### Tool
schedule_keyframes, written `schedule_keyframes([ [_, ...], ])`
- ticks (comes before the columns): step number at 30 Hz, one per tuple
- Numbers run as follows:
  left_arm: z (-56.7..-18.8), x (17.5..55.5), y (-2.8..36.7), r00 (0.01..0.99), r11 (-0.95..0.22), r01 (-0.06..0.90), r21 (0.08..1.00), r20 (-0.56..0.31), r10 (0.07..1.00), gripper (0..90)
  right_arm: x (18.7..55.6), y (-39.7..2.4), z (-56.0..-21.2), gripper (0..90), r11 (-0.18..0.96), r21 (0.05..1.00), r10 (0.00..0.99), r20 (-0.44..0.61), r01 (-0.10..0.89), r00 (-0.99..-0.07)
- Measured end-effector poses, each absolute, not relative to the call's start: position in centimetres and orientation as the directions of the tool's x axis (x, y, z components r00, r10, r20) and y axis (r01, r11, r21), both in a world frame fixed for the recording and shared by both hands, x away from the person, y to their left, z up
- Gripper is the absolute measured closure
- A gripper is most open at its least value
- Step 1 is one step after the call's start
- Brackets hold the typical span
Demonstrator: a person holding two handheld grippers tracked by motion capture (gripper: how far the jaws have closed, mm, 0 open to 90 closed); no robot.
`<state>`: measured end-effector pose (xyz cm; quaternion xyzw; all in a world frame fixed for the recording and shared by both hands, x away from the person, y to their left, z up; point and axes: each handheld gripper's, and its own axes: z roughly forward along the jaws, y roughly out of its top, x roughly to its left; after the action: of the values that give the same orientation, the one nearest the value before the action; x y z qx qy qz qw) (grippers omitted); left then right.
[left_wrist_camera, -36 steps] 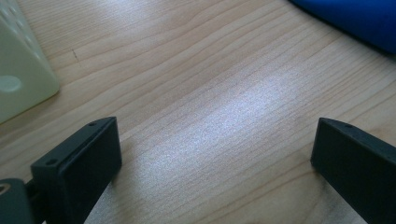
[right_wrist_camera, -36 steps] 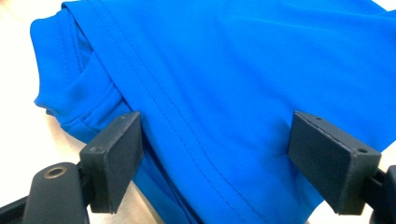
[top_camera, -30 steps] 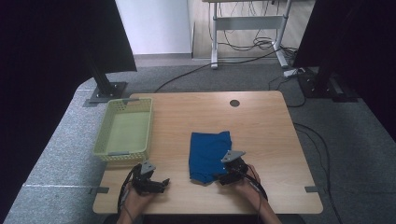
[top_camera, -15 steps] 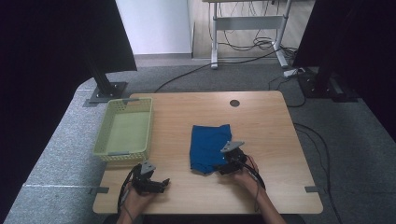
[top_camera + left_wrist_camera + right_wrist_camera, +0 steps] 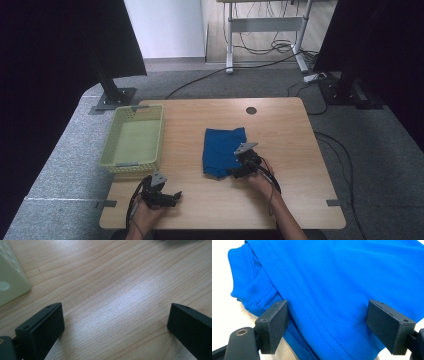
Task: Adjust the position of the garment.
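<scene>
Since the earlier frames, the right hand-held gripper is sliding forward onto the near edge of the folded blue cloth, its jaws standing wide with fabric between them but not yet pinched. Meanwhile the left hand-held gripper is waiting open over bare counter, the green basket just ahead of it, so the grasp and any carrying are still looking undone.

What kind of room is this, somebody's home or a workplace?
Most likely a lab or office workspace set up for recording. A bare wooden table stands on grey carpet, dark screens on stands flank it, and a desk frame with loose cables sits behind. On the table lie a blue cloth and a green basket.
</scene>
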<state>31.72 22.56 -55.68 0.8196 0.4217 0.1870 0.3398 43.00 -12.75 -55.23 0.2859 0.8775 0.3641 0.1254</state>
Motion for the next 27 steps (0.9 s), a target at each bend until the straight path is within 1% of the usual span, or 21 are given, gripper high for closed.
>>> schedule_keyframes([
  [9,-55.7,31.8,22.6,0.573,-0.412,0.564,0.715,0.020,0.819,1.1,43.7,-12.8,-55.4,18.2,0.555,0.730,0.593,-0.011,0.399,-0.805],
  [12,-55.7,31.8,22.6,0.572,-0.412,0.565,0.715,0.020,0.820,1.0,43.6,-12.9,-55.5,16.9,0.554,0.737,0.582,-0.011,0.387,-0.813],
  [13,-55.7,31.8,22.6,0.572,-0.412,0.565,0.715,0.020,0.820,1.0,43.6,-13.0,-55.4,15.1,0.552,0.738,0.580,-0.006,0.388,-0.815],
  [17,-55.7,31.8,22.6,0.572,-0.412,0.565,0.715,0.020,0.820,1.0,43.6,-13.0,-55.4,14.4,0.552,0.740,0.577,-0.006,0.385,-0.817],
  [22,-55.7,31.8,22.6,0.572,-0.412,0.565,0.715,0.020,0.820,1.0,43.1,-13.3,-54.8,12.8,0.542,0.749,0.581,-0.006,0.381,-0.814],
  [23,-55.7,31.8,22.6,0.572,-0.412,0.565,0.715,0.020,0.820,1.0,42.7,-13.7,-54.4,11.7,0.524,0.757,0.589,0.009,0.390,-0.808],
  [27,-55.7,31.8,22.6,0.572,-0.412,0.565,0.715,0.020,0.820,1.0,42.5,-13.9,-54.3,11.4,0.522,0.757,0.589,0.012,0.392,-0.808],
])
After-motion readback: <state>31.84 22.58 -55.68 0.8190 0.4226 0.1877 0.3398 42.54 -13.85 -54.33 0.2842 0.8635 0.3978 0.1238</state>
